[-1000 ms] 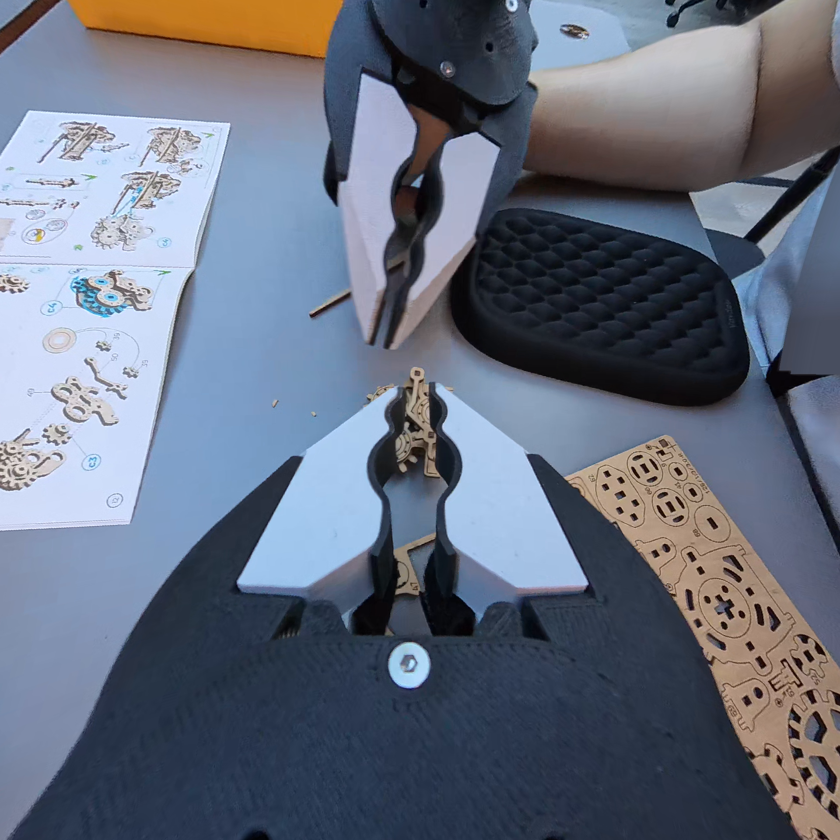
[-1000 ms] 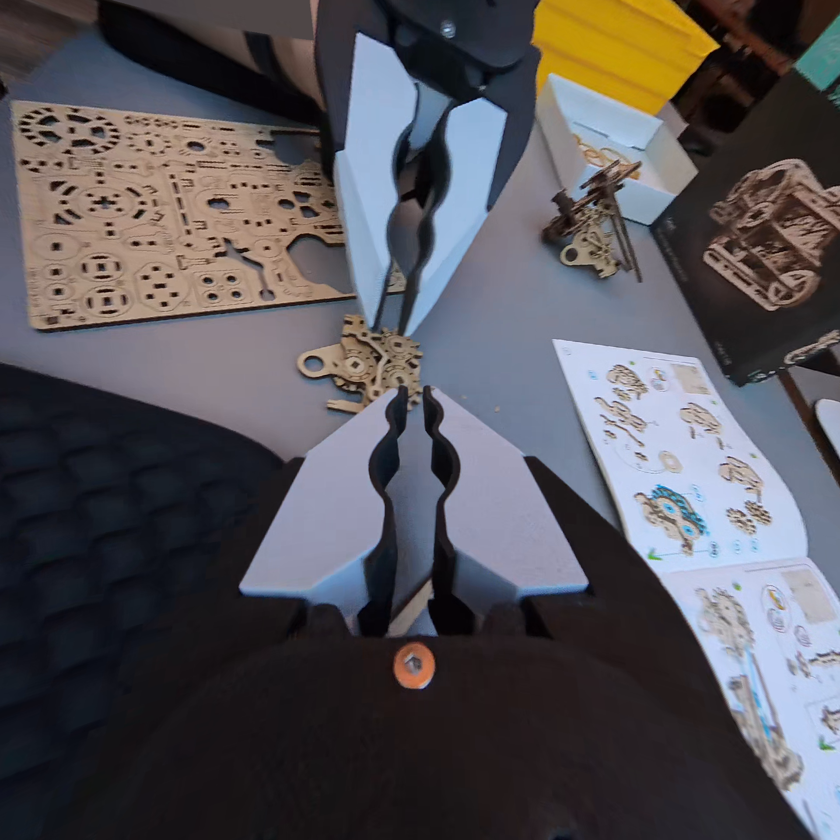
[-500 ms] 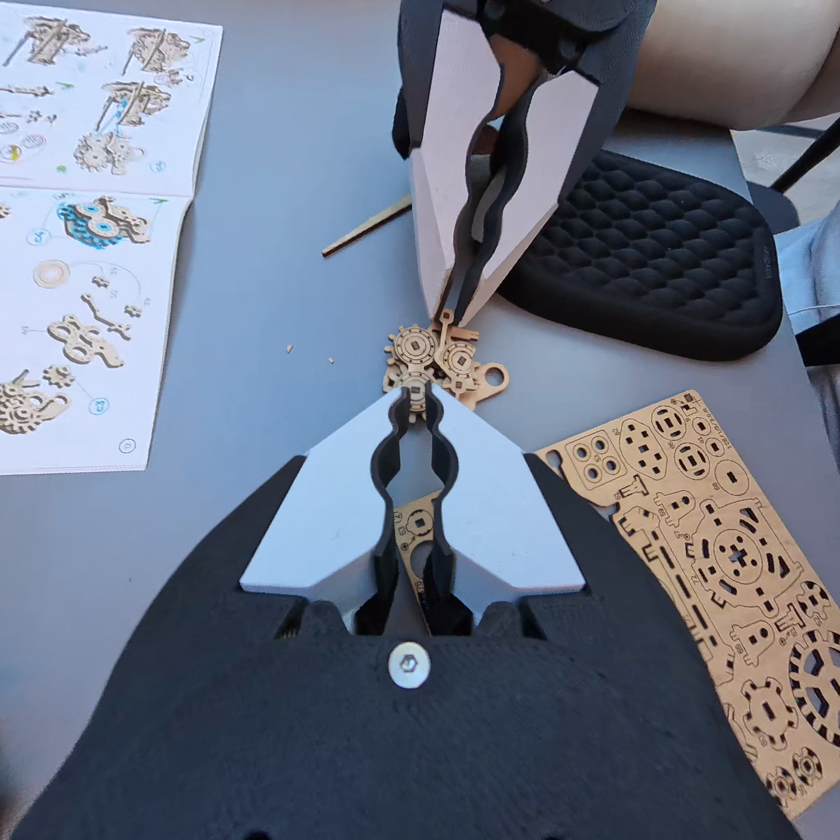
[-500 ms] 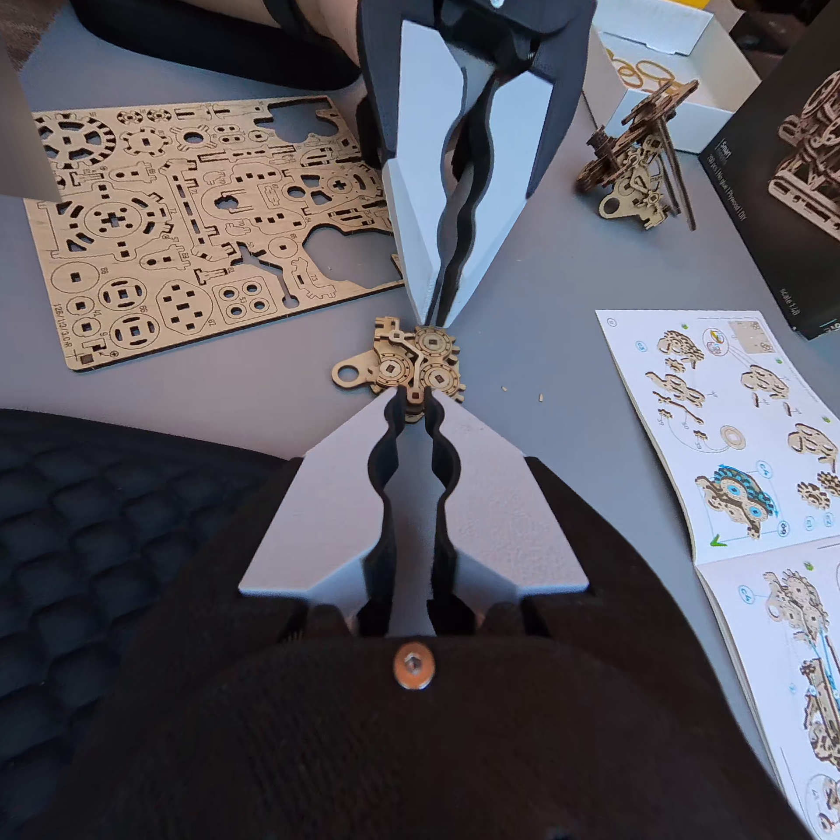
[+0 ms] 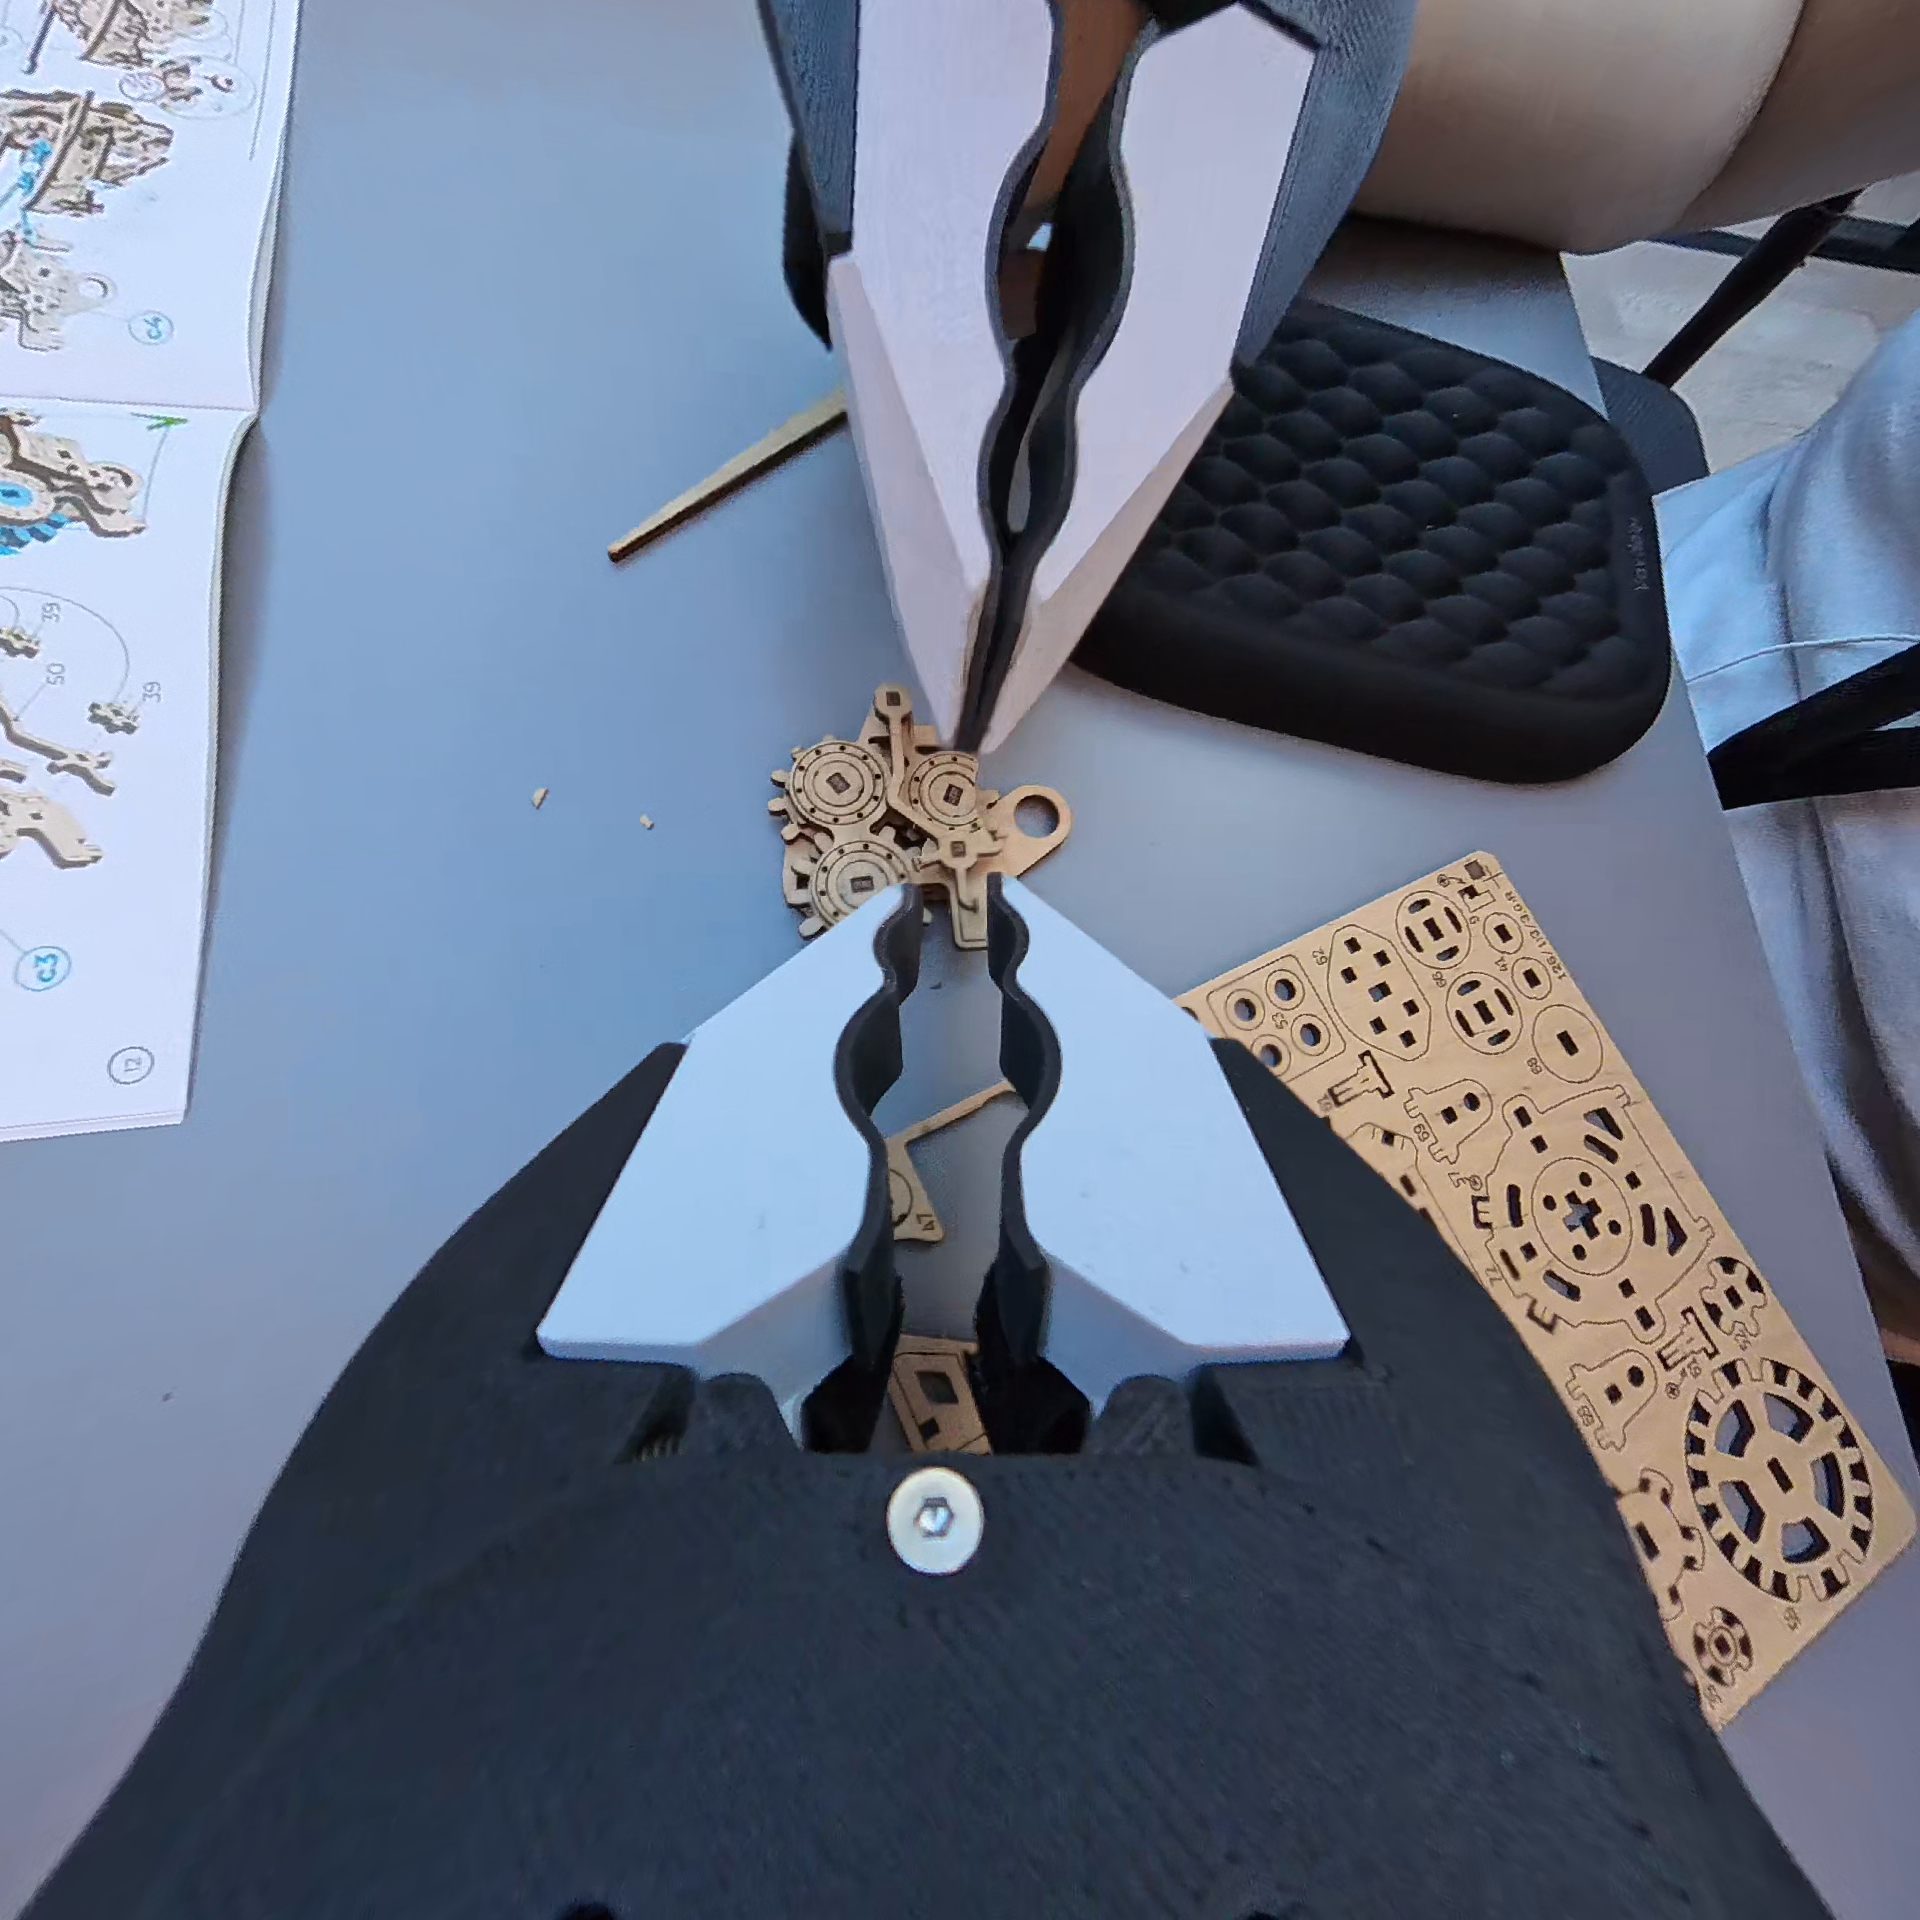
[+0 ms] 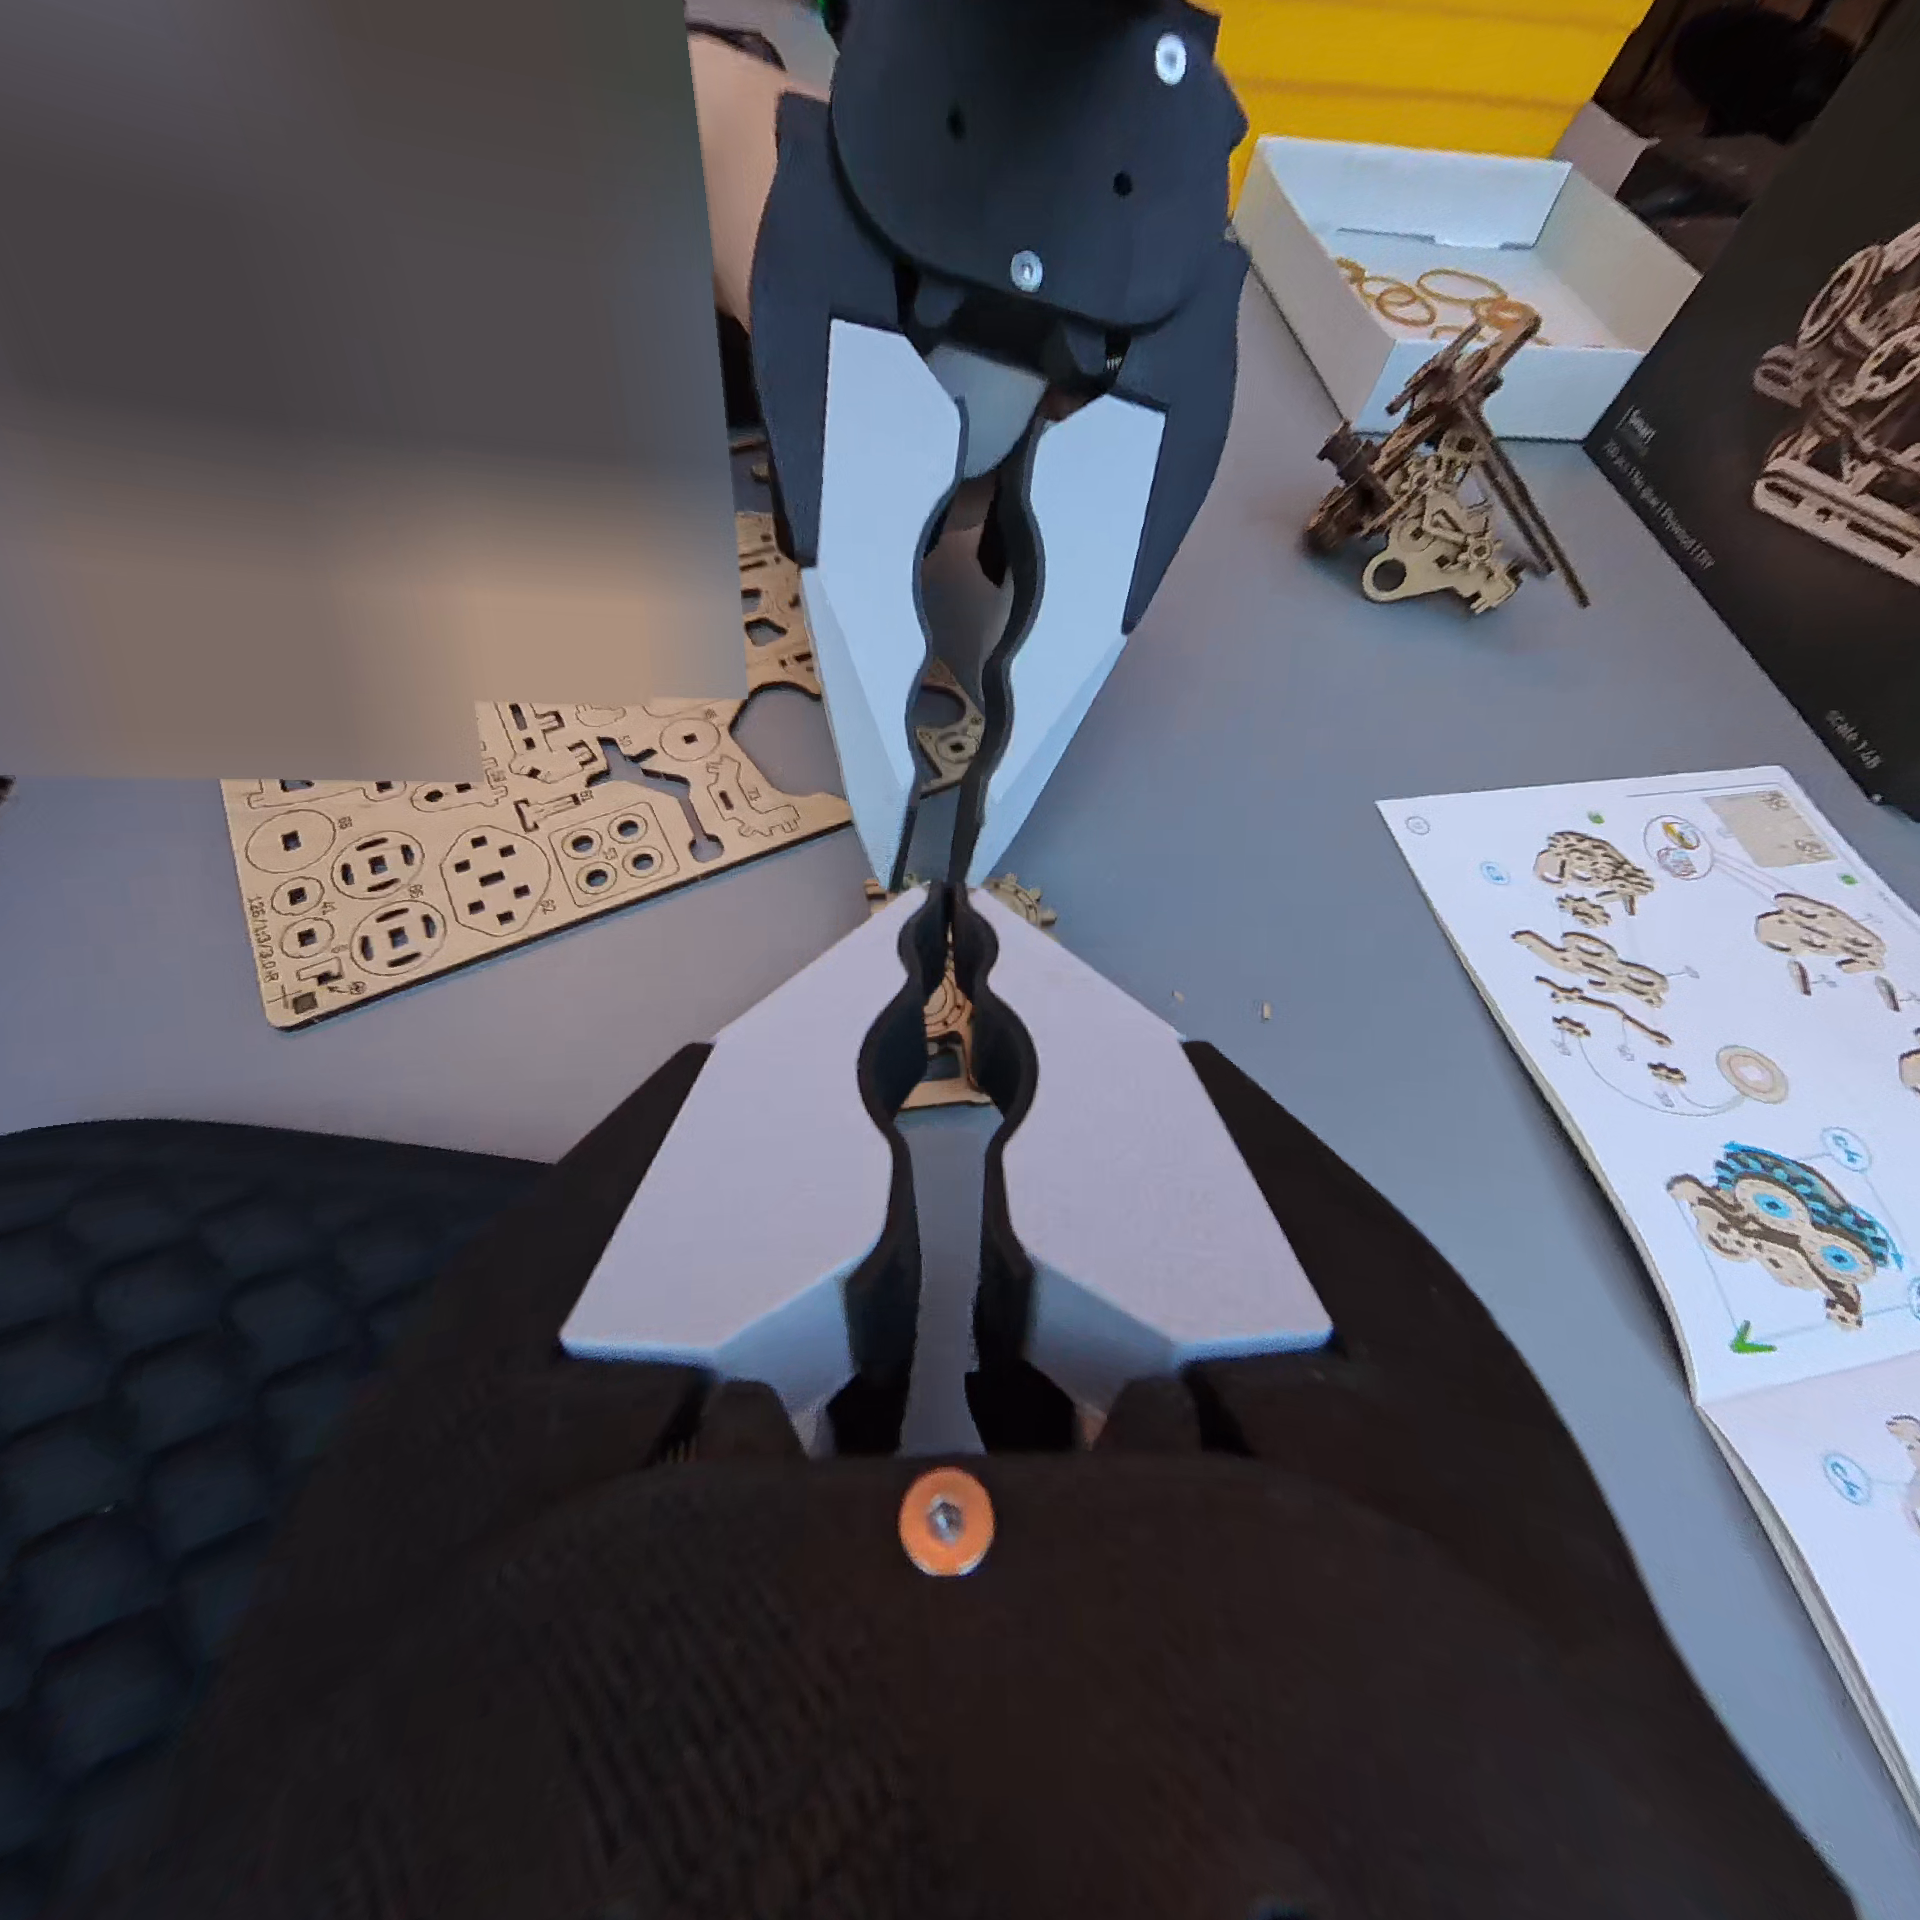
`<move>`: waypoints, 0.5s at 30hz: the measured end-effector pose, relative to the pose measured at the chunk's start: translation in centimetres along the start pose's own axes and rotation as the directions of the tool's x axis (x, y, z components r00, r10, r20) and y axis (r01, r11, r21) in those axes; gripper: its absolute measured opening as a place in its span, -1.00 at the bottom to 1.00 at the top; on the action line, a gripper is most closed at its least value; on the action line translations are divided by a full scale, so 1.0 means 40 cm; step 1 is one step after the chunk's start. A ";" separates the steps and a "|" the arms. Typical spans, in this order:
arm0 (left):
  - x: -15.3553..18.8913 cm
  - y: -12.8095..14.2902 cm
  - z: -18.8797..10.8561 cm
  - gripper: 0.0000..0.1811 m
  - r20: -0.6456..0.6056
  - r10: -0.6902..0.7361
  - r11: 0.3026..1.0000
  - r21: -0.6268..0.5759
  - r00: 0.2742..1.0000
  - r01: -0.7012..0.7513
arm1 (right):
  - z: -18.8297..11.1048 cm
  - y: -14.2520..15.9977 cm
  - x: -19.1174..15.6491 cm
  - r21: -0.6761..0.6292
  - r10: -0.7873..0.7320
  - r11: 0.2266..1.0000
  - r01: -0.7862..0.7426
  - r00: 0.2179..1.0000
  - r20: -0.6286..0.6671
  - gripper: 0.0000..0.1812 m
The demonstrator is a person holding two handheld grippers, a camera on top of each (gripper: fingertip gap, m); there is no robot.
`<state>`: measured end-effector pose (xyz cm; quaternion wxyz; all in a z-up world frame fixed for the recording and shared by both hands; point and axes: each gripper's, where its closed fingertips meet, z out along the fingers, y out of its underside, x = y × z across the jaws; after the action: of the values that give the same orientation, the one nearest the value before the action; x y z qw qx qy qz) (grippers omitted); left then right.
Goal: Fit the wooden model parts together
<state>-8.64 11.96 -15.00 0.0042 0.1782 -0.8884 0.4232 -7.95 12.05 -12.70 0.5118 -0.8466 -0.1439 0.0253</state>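
Note:
A small wooden gear assembly (image 5: 883,821) lies on the grey table (image 5: 468,623) between the two grippers. My right gripper (image 6: 940,904) is shut on the assembly's edge. In the left wrist view it comes down from the top (image 5: 966,740) and meets the far side of the assembly. The assembly shows through the right gripper's finger gap (image 6: 940,1039). My left gripper (image 5: 951,899) is open. Its fingertips straddle a small tab of the assembly without pinching it. It also shows in the right wrist view (image 6: 930,878).
A laser-cut wooden parts sheet (image 5: 1558,1195) lies right of the left gripper. An instruction booklet (image 5: 94,727) lies at the left, a black honeycomb pad (image 5: 1403,571) and a wooden stick (image 5: 727,483) behind. A part-built model (image 6: 1434,509), white box (image 6: 1455,260) and dark box (image 6: 1818,416) stand nearby. My left and right fingertips are right by each other. Left tips and right tips are each some 11 cm from the wooden stick (image 5: 727,483).
The left gripper held the assembly and laid it flat, then opened. The right gripper came down and closed on the assembly's edge.

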 end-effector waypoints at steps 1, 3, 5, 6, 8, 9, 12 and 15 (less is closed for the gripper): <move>0.001 0.002 0.003 -0.90 0.006 0.007 1.000 -0.007 1.000 -0.007 | 0.009 0.014 0.006 -0.038 -0.003 0.999 0.002 1.000 -0.017 -1.00; -0.001 0.008 0.008 -0.95 0.025 0.034 0.999 -0.030 0.999 -0.034 | 0.017 0.010 0.009 -0.042 -0.012 0.999 0.011 1.000 -0.028 -1.00; -0.007 0.005 0.009 -0.97 0.055 0.058 0.998 -0.026 0.997 -0.057 | 0.030 0.010 0.004 -0.064 -0.002 0.998 0.001 1.000 -0.015 -1.00; -0.007 0.002 0.009 -0.97 0.059 0.062 0.998 -0.022 0.996 -0.061 | 0.038 0.030 0.003 -0.118 -0.007 0.993 0.006 1.000 -0.011 -1.00; -0.006 -0.003 0.008 -0.98 0.057 0.059 0.998 -0.011 0.997 -0.059 | 0.041 0.021 0.001 -0.100 -0.021 0.995 0.019 1.000 -0.019 -1.00; -0.005 -0.009 0.006 -0.97 0.057 0.057 0.998 0.003 0.997 -0.057 | 0.037 0.017 0.001 -0.098 -0.016 0.995 0.014 1.000 -0.024 -1.00; -0.007 -0.019 -0.001 -0.96 0.059 0.047 0.999 0.024 0.997 -0.049 | 0.031 0.013 0.003 -0.079 -0.012 0.997 0.009 0.999 -0.030 -1.00; -0.012 -0.018 0.003 -0.98 0.075 0.053 0.998 0.026 0.996 -0.055 | 0.024 0.018 0.004 -0.078 -0.005 0.997 0.003 1.000 -0.025 -1.00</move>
<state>-7.93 11.60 -14.60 -0.0427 0.1696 -0.8865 0.4285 -7.83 12.60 -13.76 0.4800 -0.8659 -0.1403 0.0080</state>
